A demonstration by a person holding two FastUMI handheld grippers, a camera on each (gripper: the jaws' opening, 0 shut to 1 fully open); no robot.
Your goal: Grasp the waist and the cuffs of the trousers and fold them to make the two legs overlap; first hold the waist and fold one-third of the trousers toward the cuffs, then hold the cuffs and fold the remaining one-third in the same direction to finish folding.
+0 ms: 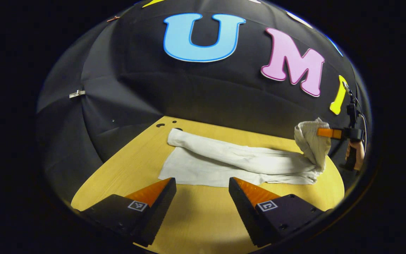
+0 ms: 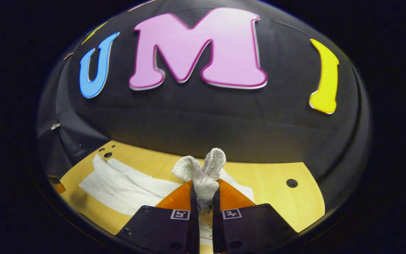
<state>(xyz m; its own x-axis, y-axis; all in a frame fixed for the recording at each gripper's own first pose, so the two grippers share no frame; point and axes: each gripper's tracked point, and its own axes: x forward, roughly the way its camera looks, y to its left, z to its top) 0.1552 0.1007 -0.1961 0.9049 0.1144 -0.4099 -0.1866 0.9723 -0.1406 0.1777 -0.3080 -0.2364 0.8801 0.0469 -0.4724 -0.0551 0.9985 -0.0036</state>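
Two tools: right tool (image 2: 205,192) pinches the trousers' (image 1: 231,160) bunched end; left tool (image 1: 202,184) gapes empty.

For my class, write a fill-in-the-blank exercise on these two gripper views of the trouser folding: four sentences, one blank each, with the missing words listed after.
1. The right gripper is shut on the trousers' ____ end.
2. The left gripper is ____, holding nothing.
3. The white trousers lie on a ____ table.
4. The pinched end is ____ off the table, while the rest lies flat.

Missing words: ribbed; open; wooden; lifted
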